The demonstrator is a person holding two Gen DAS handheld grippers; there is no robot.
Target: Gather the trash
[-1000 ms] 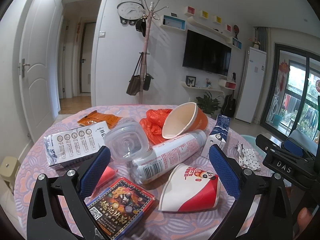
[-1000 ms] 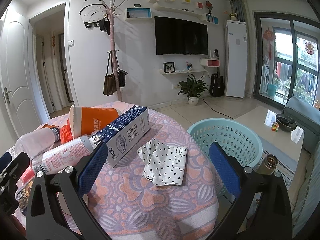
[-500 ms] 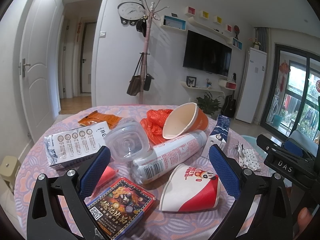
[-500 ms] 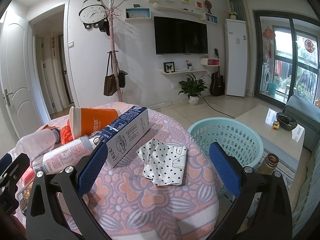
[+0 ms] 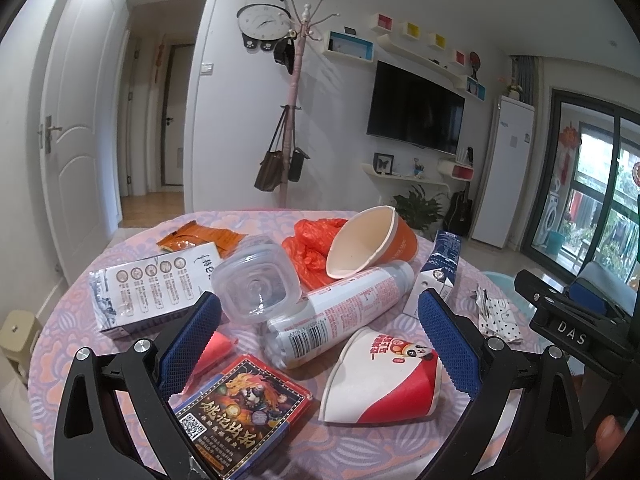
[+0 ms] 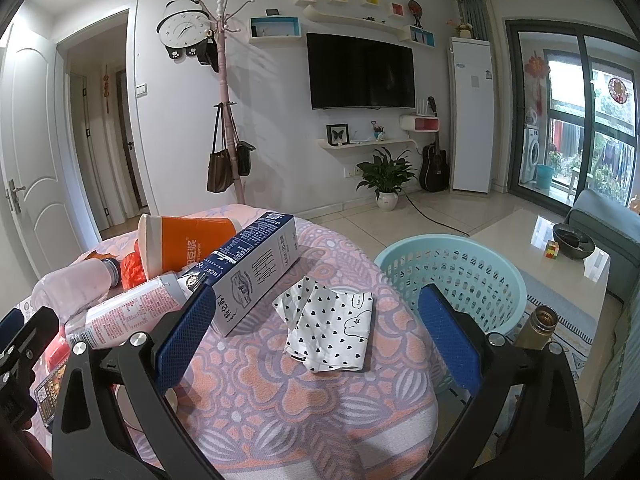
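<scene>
Trash lies on a round table with a pink patterned cloth (image 5: pixel 132 240). My left gripper (image 5: pixel 320 344) is open and empty above a pink-white bottle (image 5: pixel 340 312), a red-white paper cup (image 5: pixel 380 384), a dark card box (image 5: pixel 244 404) and a clear tub (image 5: pixel 256 284). My right gripper (image 6: pixel 316 340) is open and empty above a black-dotted white wrapper (image 6: pixel 332 328). A blue-white milk carton (image 6: pixel 256 272) lies left of the wrapper. A light blue basket (image 6: pixel 452 280) stands on the floor to the right of the table.
An orange cup (image 5: pixel 372 240), a red plastic bag (image 5: pixel 312 240), an orange packet (image 5: pixel 200 238) and a white pouch (image 5: pixel 152 284) lie farther back. A metal flask (image 6: pixel 538 326) stands by the basket. A glass coffee table (image 6: pixel 560 248) is at right.
</scene>
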